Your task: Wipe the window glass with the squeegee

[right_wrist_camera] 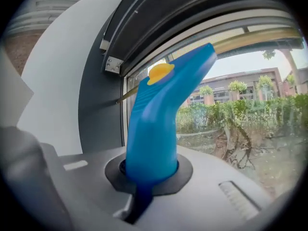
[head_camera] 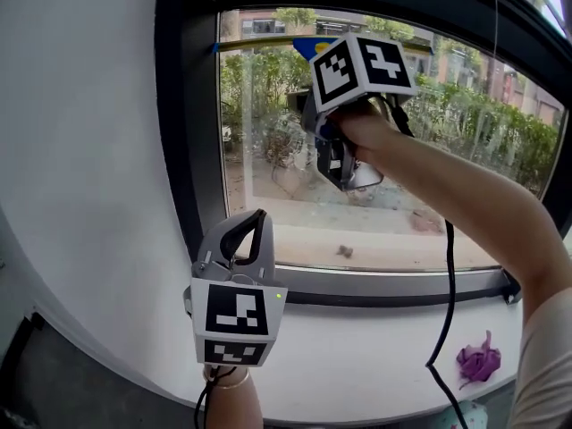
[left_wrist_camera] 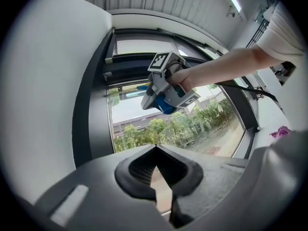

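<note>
The right gripper (right_wrist_camera: pixel 150 179) clamps the blue squeegee (right_wrist_camera: pixel 159 124) by its handle, blade high on the window glass (head_camera: pixel 268 204) above the tabletop's (head_camera: pixel 375 365) far edge — a tilted stroke could lift it and leave streaks. The left gripper (head_camera: pixel 243 239) hangs low, closed on nothing.

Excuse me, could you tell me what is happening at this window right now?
A person is cleaning the window glass. Their right claw is clamped on the blue handle of the squeegee, raised to the top of the pane. The left claw hangs lower by the frame, shut and empty. A purple cloth lies on the white sill at the right.
</note>
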Available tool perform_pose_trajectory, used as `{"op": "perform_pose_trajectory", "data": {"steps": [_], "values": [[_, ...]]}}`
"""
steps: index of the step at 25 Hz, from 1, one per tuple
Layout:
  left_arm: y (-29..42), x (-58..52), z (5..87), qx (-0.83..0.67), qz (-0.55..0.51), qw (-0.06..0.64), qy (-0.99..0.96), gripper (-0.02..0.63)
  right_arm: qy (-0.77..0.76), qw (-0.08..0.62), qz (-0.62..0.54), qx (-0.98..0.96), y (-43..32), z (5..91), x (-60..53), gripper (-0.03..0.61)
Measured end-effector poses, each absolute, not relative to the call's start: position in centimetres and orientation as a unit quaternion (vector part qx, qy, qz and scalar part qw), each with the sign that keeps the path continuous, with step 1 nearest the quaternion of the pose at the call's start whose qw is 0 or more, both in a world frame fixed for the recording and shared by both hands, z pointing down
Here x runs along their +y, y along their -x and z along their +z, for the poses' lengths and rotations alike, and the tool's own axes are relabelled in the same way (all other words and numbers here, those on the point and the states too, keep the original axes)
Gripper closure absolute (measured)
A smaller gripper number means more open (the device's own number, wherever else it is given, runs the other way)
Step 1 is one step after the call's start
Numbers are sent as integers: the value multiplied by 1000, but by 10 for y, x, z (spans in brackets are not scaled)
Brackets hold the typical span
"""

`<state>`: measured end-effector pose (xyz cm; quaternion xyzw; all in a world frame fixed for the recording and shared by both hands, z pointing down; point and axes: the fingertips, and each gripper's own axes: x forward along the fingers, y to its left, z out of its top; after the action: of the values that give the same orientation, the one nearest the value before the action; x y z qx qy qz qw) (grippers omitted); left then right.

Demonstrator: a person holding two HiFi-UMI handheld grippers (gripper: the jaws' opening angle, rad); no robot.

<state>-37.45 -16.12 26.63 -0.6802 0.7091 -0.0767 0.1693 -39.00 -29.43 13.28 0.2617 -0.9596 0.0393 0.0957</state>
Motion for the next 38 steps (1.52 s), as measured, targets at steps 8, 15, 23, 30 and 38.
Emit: {"op": "perform_pose_trajectory", "data": {"steps": [8,15,23,30,38], "values": [[373,-156,303,712,-60,136,686,612,-242,126,29,-962,385,207,-293,552],[372,-162,315,719,-27,93,688,612,-227,94,59,-968,390,244,-293,552],[370,-161,339,728,-30,93,679,612,-217,76,113,-967,380,323,-287,555],[367,-174,361,734,-48,86,672,612,-218,98,135,-962,363,391,-288,553],[373,-183,374,736,-30,62,674,612,-210,108,168,-957,361,431,-282,554]]}}
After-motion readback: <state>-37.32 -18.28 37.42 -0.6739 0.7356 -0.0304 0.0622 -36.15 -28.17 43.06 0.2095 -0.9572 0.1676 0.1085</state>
